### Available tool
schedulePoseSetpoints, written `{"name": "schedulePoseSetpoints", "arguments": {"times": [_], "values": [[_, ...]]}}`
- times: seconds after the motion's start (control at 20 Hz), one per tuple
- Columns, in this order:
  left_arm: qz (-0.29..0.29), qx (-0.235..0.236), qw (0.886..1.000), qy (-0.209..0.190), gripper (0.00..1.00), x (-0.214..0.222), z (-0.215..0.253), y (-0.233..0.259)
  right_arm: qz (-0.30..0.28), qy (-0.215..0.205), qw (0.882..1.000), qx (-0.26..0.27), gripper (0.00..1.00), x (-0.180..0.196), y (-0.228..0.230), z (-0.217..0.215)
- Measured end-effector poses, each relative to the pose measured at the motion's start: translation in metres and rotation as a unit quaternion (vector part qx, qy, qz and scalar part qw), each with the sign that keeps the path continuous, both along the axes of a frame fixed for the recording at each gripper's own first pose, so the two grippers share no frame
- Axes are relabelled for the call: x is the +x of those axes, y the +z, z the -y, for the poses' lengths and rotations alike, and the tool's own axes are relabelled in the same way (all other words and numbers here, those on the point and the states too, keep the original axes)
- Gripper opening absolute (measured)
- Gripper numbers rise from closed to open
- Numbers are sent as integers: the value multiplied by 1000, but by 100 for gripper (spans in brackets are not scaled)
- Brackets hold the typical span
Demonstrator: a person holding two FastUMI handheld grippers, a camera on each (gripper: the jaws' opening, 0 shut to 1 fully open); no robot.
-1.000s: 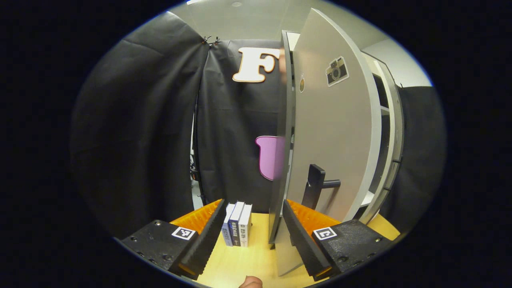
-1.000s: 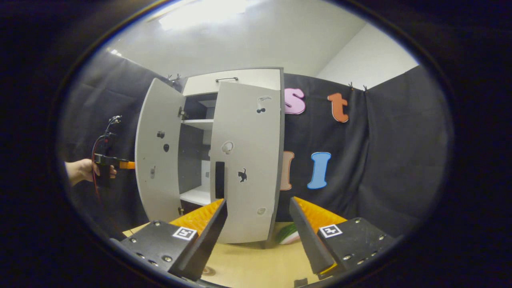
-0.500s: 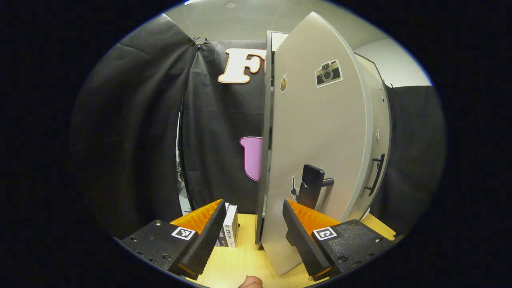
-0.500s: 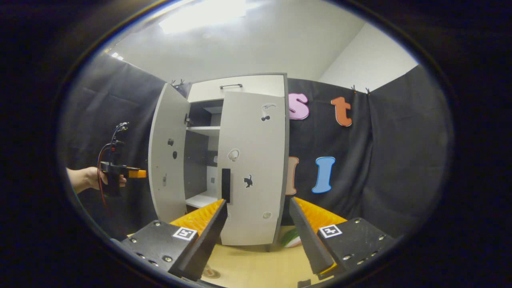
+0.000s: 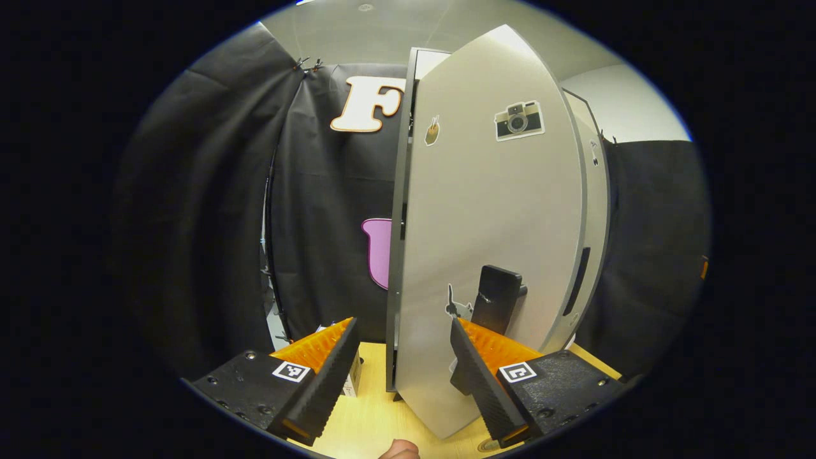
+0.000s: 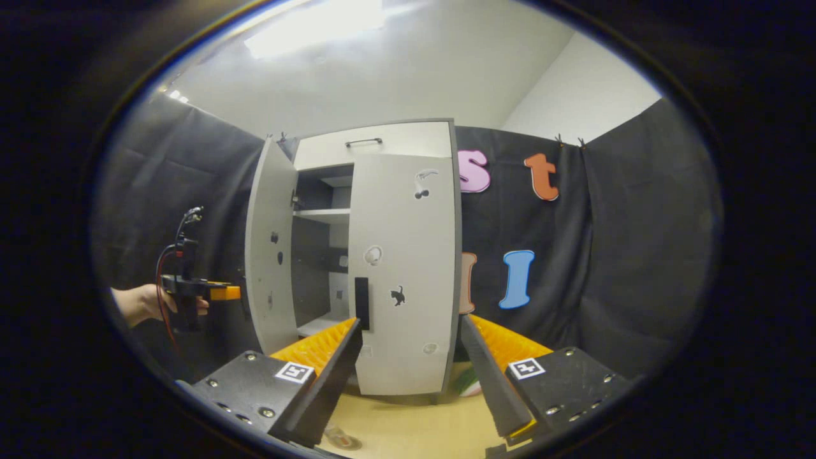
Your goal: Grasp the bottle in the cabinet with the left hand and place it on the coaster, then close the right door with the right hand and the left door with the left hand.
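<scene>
Door (image 5: pixel 491 223), left one, stands ajar right ahead of my left gripper (image 5: pixel 401 376), fingers apart, outer face toward me. Stiff panel, light on its hinges I'd guess; I'd push flat near the handle (image 5: pixel 496 306). Right door (image 6: pixel 405 274) looks shut, right gripper (image 6: pixel 411 376) fingers apart, clear of it.

Open left tool (image 5: pixel 401 376) faces the nearly shut left door (image 5: pixel 484 255).

Matt cabinet, pale wood table

We see the left door (image 5: pixel 491 223) as smooth matt board with a black matt handle (image 5: pixel 496 306); the table (image 5: pixel 373 417) looks like light smooth wood.
</scene>
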State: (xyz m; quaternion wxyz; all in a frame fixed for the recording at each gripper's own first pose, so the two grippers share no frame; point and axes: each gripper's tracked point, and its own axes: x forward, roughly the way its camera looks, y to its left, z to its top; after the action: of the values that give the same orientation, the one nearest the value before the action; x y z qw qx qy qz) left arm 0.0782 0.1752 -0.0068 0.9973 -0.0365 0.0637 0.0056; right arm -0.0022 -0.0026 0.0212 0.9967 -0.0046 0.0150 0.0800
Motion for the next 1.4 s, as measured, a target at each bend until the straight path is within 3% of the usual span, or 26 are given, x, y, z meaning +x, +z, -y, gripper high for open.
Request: {"name": "schedulePoseSetpoints", "arguments": {"times": [0.05, 0.2, 0.25, 0.3, 0.35, 0.45, 0.5, 0.55, 0.85, 1.1, 1.4], "values": [[3, 3, 1000, -2, 92, 2, 3, 1, 1, 3, 1000, 5, 98, 1, 3, 0], [4, 7, 1000, -9, 88, 10, 14, 1, 10, 6, 1000, 14, 92, 8, 11, 3], [5, 6, 1000, -13, 92, 12, 18, 1, 12, 6, 1000, 12, 92, 11, 11, 4], [6, 7, 1000, -19, 88, 14, 24, 1, 12, 5, 1000, 7, 92, 14, 9, 5], [10, 9, 1000, -27, 92, 18, 31, 2, 12, 1, 1000, -1, 92, 16, 6, 8], [9, 9, 999, -40, 89, 24, 43, -2, 15, -9, 1000, -22, 99, 23, 0, 14], [9, 6, 999, -47, 88, 26, 50, -2, 18, -12, 999, -32, 95, 25, -2, 16], [9, 3, 998, -55, 93, 30, 58, -3, 18, -15, 999, -42, 96, 26, -4, 17], [22, -4, 997, -67, 93, 31, 88, 12, 14, -22, 998, -52, 93, 4, -7, 29], [28, 4, 998, -50, 94, -4, 101, 24, 21, -28, 999, -38, 95, -36, 1, 51], [26, 10, 999, -18, 94, -85, 96, 43, 37, -15, 999, -25, 93, -73, 12, 57]]}}
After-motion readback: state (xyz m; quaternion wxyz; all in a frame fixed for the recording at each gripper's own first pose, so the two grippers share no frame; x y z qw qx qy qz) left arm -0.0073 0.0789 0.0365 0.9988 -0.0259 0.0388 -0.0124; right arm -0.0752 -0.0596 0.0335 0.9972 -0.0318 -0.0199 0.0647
